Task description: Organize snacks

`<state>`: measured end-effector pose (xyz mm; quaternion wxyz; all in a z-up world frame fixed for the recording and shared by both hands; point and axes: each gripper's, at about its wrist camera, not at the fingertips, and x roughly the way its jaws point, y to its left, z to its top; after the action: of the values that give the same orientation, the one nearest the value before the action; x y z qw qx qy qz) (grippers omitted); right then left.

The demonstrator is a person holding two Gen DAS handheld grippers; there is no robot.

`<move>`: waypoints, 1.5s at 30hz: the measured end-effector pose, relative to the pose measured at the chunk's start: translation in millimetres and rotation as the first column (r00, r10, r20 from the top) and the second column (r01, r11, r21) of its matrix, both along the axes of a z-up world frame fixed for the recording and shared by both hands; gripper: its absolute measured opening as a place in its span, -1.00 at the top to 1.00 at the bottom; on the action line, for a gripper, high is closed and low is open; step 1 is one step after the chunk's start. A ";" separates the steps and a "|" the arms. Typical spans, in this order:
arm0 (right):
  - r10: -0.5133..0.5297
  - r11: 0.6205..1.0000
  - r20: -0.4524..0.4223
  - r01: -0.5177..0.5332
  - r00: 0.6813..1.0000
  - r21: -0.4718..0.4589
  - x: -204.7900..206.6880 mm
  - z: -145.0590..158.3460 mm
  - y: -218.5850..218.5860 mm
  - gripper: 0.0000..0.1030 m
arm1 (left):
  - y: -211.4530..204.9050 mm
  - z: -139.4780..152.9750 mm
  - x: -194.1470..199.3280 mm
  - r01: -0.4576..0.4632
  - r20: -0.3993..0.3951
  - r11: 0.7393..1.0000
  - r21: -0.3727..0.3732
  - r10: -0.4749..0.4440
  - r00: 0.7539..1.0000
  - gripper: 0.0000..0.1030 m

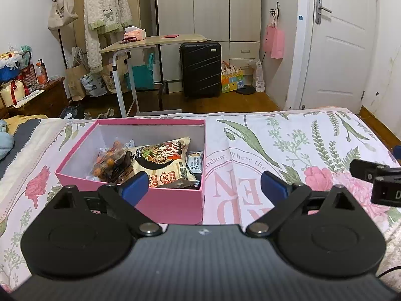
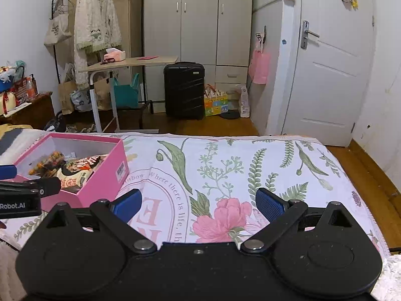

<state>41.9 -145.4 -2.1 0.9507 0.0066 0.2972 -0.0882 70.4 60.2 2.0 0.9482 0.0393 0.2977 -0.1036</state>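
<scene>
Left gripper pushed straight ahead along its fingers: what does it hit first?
Most likely the pink box: its near wall and right corner sit just ahead between the open left gripper fingers. Depth is unclear, so it might clear the rim and meet the noodle packet inside.

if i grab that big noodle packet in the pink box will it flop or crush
The noodle packet is probably light and puffy: its film looks crinkled. It may bend at the edges and slip from a weak grip. The contents could crack if squeezed hard. It lies loose on other snacks in the pink box.
</scene>
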 end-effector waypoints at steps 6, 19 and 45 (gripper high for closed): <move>-0.013 1.000 -0.012 0.014 1.000 0.005 -0.7 -0.8 -2.1 -0.92 | -2.0 -1.4 -2.8 -0.006 0.008 1.000 0.009 0.006 1.000 -0.90; -0.019 1.000 -0.033 0.019 0.999 -0.014 -0.2 -5.0 -0.2 -0.92 | 1.3 -2.1 -4.6 0.003 -0.020 1.000 -0.012 -0.004 1.000 -0.94; -0.018 1.000 -0.049 0.017 0.999 -0.017 1.5 -8.1 -1.3 -0.92 | -5.1 -7.6 -4.1 -0.027 -0.019 0.999 0.044 0.028 0.999 -0.94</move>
<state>43.4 -146.7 -10.2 0.9424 -0.0010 0.3195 -0.0991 66.4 55.0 -5.6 0.9456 0.0551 0.3095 -0.0843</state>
